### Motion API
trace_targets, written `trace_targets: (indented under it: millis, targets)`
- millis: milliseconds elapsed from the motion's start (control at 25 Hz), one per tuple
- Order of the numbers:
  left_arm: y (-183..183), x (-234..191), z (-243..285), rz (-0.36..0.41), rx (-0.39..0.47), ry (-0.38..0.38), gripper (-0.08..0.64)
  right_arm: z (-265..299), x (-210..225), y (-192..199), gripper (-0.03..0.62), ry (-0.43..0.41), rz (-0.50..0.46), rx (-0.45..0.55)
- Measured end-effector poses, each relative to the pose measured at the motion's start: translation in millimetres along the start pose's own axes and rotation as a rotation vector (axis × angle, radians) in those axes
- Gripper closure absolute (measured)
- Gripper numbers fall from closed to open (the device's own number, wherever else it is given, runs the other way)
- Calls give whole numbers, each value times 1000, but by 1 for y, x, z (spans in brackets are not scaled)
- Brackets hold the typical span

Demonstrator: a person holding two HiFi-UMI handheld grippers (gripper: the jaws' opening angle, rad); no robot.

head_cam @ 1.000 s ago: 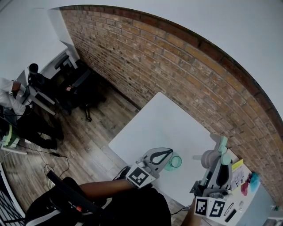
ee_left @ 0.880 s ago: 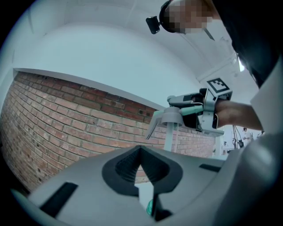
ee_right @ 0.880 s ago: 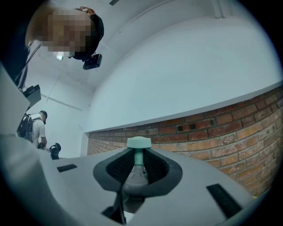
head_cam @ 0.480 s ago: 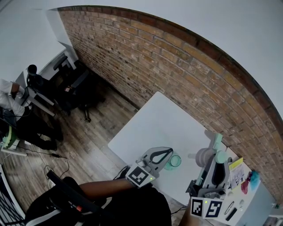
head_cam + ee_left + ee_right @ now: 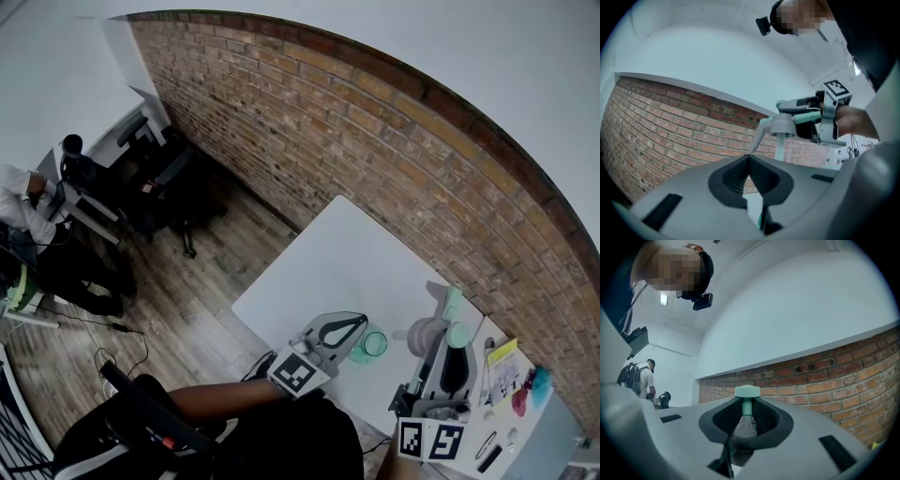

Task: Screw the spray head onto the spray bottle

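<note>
A translucent teal spray bottle (image 5: 372,343) stands near the front edge of the white table (image 5: 337,253). My left gripper (image 5: 359,328) lies level and shut against it; in the left gripper view only a teal sliver (image 5: 761,220) shows in the slit behind the closed tips (image 5: 750,158). The grey spray head (image 5: 428,333) with mint parts hangs in the air to the bottle's right, apart from it. My right gripper (image 5: 446,339) is shut on its neck. The right gripper view shows its mint cap (image 5: 747,391) in the ribbed hollow. The left gripper view shows the spray head (image 5: 783,125) with its tube hanging down.
A brick wall (image 5: 375,141) runs along the table's far side. Papers and small coloured items (image 5: 511,375) lie at the table's right corner. On the wooden floor at far left stand dark chairs (image 5: 159,187) and a desk with a person (image 5: 19,202).
The right gripper has carried the spray head a little to the left, toward the bottle. The left gripper and the bottle have stayed where they were.
</note>
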State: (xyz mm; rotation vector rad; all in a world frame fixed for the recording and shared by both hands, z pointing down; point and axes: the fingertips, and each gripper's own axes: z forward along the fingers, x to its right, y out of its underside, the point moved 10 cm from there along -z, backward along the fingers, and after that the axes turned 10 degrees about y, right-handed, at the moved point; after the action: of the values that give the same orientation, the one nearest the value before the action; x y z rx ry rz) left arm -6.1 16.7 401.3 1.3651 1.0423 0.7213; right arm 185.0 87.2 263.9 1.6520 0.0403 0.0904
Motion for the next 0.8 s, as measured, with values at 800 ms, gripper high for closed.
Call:
trace_targets:
  millis: [800]
  targets:
    - [1, -3, -5, 6, 0, -2, 561, -8, -14, 43, 525, -34, 10, -80]
